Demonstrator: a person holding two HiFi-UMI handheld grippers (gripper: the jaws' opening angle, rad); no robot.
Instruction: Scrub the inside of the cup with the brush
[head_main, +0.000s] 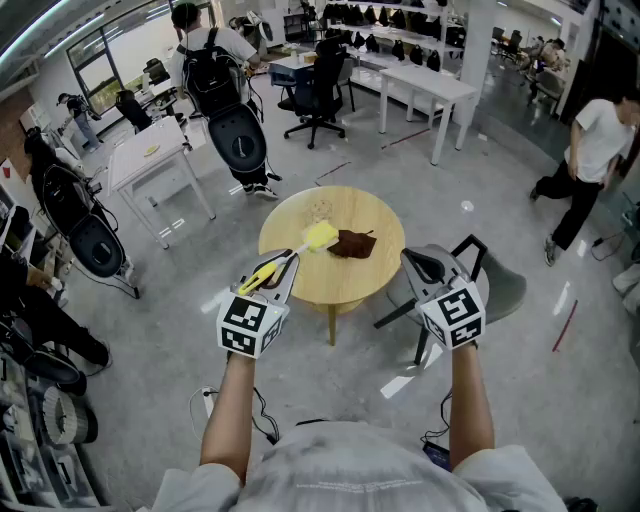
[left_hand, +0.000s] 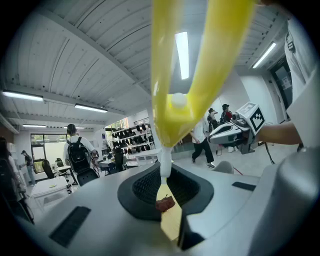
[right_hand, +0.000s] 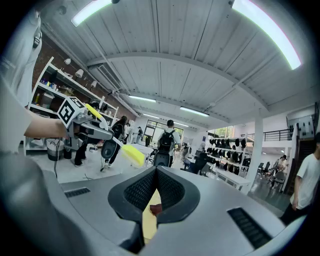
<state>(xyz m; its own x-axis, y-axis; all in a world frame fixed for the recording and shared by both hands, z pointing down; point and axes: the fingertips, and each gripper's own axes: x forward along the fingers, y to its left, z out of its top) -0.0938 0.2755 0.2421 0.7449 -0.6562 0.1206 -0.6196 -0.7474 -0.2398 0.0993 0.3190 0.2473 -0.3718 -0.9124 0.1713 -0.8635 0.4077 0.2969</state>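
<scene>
My left gripper (head_main: 283, 266) is shut on a yellow brush (head_main: 262, 276), whose yellow sponge head (head_main: 320, 237) reaches over the near left part of the round wooden table (head_main: 300, 270). In the left gripper view the brush's white stem (left_hand: 165, 161) runs between the closed jaws and its yellow loop handle (left_hand: 200, 65) fills the top. A brown crumpled thing (head_main: 352, 243) lies mid-table. A faint clear shape (head_main: 320, 208), perhaps the cup, stands behind it. My right gripper (head_main: 416, 262) hangs shut and empty at the table's right edge, with its jaws (right_hand: 155, 195) pressed together.
A grey chair (head_main: 495, 285) stands right of the table. A person with a backpack (head_main: 215, 60) stands beyond it, and another person (head_main: 590, 160) walks at the right. White desks (head_main: 150, 160) and office chairs (head_main: 318, 85) fill the back, with black cases (head_main: 90, 235) at the left.
</scene>
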